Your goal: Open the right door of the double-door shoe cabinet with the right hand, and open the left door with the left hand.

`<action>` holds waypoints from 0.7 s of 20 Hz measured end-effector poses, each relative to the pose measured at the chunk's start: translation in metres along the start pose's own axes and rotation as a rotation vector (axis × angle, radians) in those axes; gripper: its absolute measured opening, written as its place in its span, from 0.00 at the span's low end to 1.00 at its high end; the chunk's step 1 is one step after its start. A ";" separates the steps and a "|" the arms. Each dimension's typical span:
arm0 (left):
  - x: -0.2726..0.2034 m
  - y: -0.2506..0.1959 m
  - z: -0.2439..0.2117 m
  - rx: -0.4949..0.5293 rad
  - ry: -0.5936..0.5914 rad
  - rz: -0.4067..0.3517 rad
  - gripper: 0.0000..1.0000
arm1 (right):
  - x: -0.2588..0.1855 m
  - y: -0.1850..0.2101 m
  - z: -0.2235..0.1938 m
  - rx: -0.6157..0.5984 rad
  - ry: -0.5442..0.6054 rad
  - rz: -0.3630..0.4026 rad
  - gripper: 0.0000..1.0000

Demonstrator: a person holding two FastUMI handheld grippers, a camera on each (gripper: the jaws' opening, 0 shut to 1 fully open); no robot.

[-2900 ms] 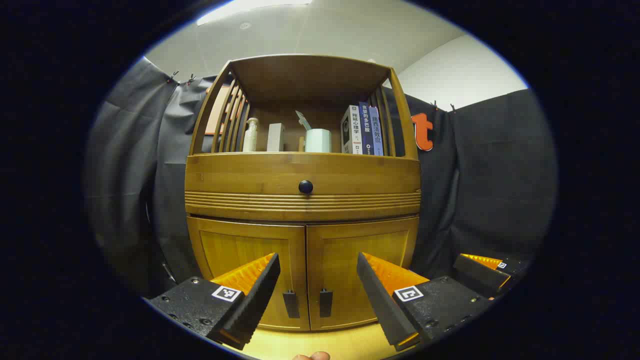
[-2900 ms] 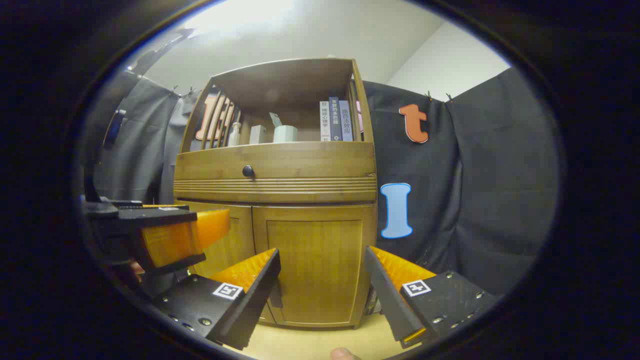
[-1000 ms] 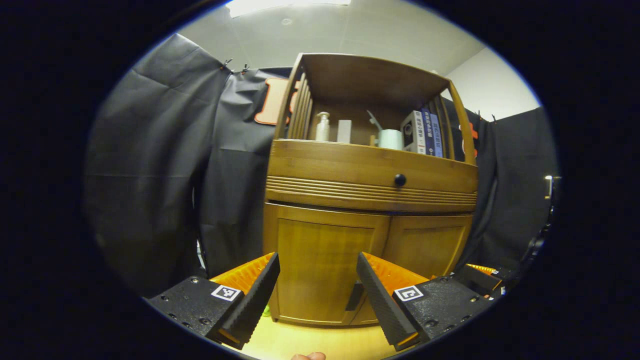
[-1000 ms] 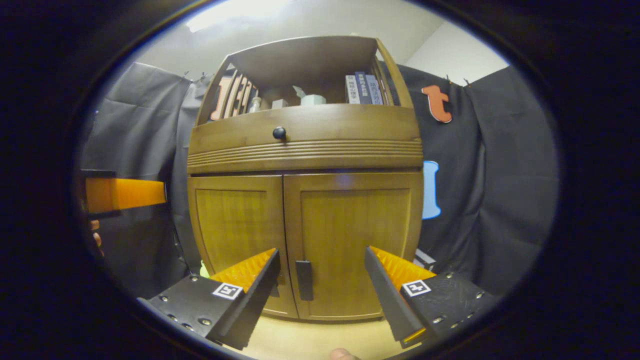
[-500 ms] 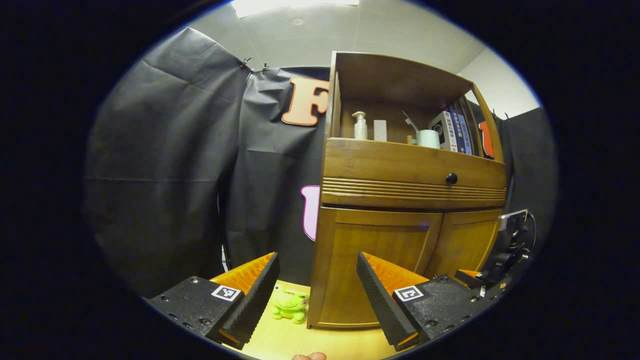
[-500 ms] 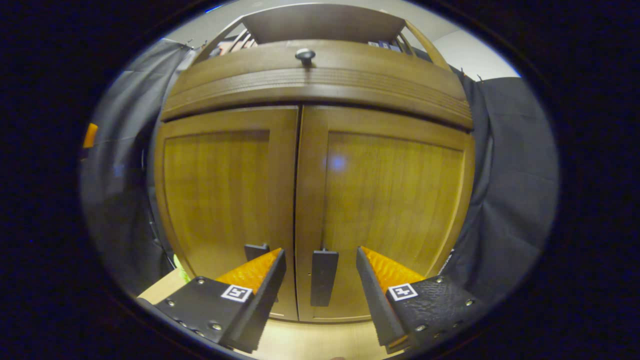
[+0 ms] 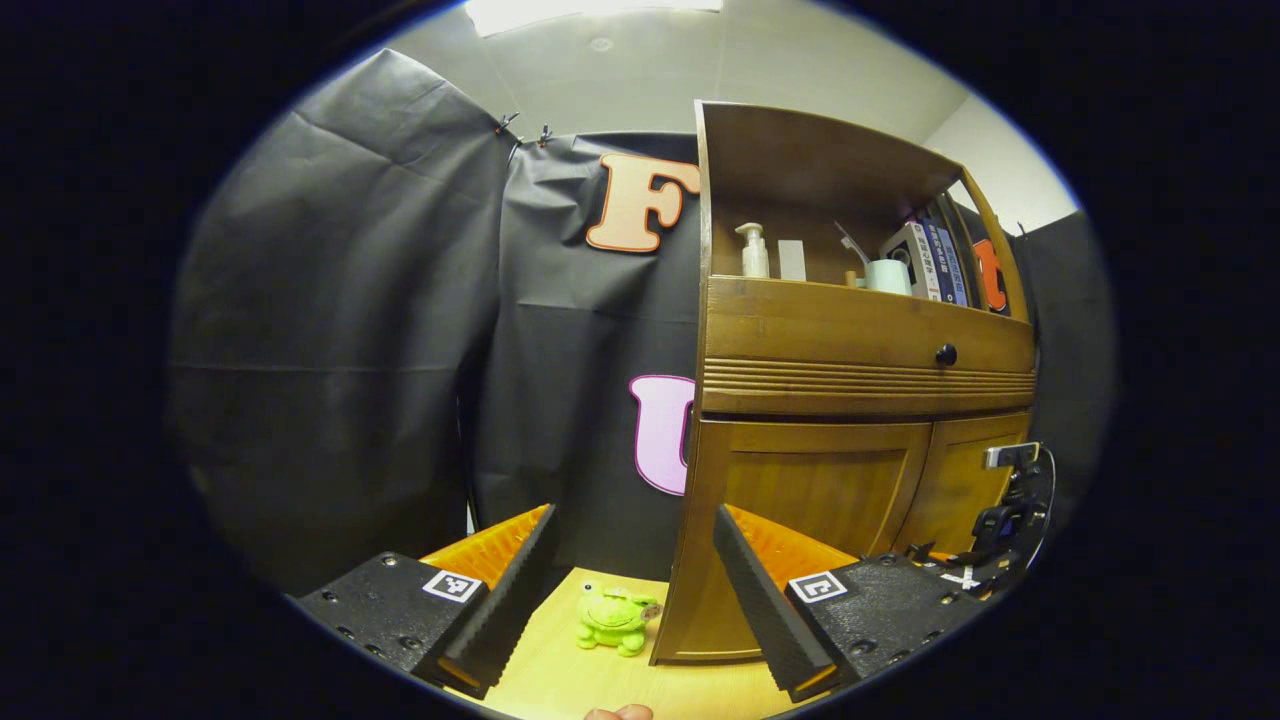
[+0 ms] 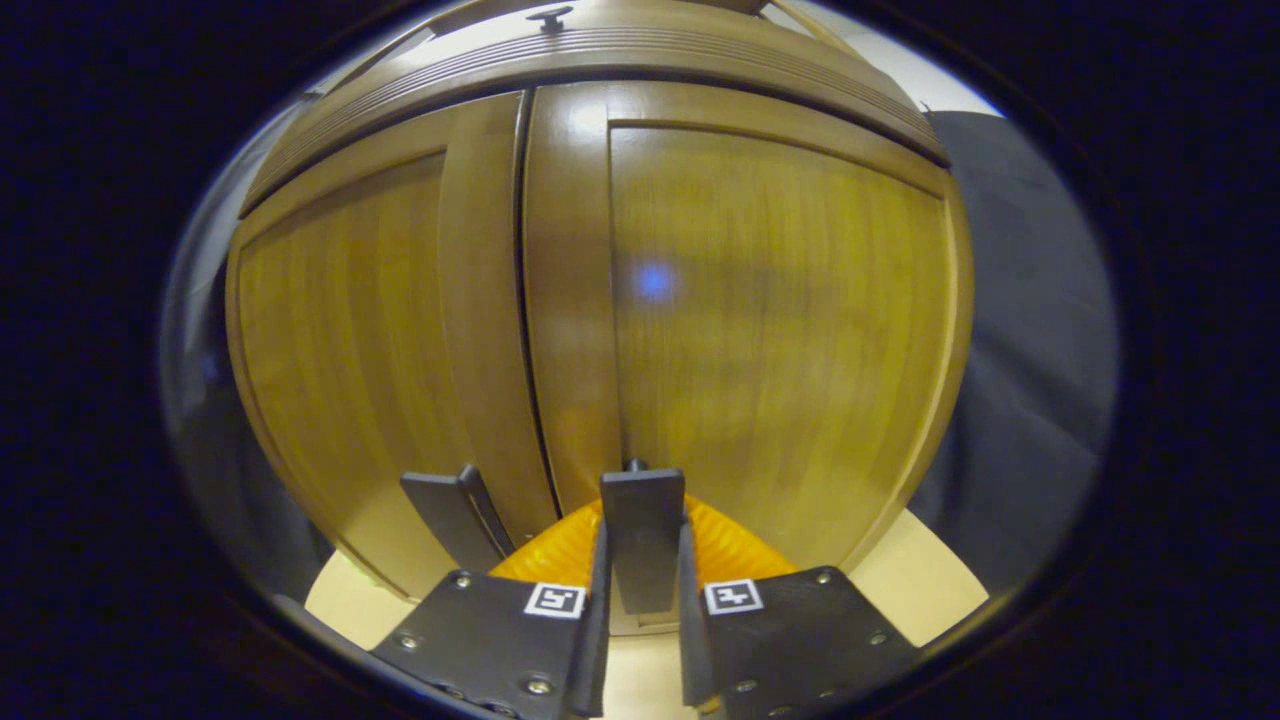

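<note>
So the right hand-held gripper (image 8: 640,600) is clamped on the handle (image 8: 642,535) of the right door (image 8: 760,320), both fingers pinching that dark flat pull. The left door (image 8: 350,350) sits right beside it with its own handle (image 8: 455,515) untouched, and both doors look closed. The left hand-held gripper (image 7: 630,580) hangs with its fingers spread wide, off by the cabinet's (image 7: 850,330) left front corner, a little green frog toy (image 7: 615,620) on the floor (image 7: 560,680) there.

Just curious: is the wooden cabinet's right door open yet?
Shut: the right door sits flush beside the left door; the right gripper clamps its dark handle.
</note>
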State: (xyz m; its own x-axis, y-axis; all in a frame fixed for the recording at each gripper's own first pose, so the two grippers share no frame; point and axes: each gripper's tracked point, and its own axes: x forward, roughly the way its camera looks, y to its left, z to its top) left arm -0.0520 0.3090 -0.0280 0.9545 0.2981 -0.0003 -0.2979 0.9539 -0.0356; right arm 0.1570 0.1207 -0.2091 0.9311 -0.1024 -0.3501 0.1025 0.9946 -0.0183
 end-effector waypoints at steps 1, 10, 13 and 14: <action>0.001 0.000 -0.001 0.000 0.003 -0.005 0.92 | -0.003 -0.001 -0.002 -0.006 0.004 -0.004 0.29; 0.002 -0.018 0.001 0.018 0.003 -0.034 0.92 | -0.023 -0.009 0.006 0.023 -0.026 -0.035 0.25; -0.003 -0.033 -0.001 0.026 0.003 -0.057 0.92 | -0.019 -0.008 0.006 0.022 -0.024 -0.023 0.25; -0.005 -0.040 -0.003 0.026 0.005 -0.068 0.92 | -0.019 -0.009 0.006 0.021 -0.024 -0.023 0.25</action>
State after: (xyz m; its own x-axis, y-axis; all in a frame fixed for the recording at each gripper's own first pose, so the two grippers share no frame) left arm -0.0447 0.2698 -0.0296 0.9725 0.2327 -0.0042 -0.2327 0.9725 -0.0094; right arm 0.1401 0.1135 -0.1969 0.9364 -0.1258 -0.3276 0.1310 0.9914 -0.0065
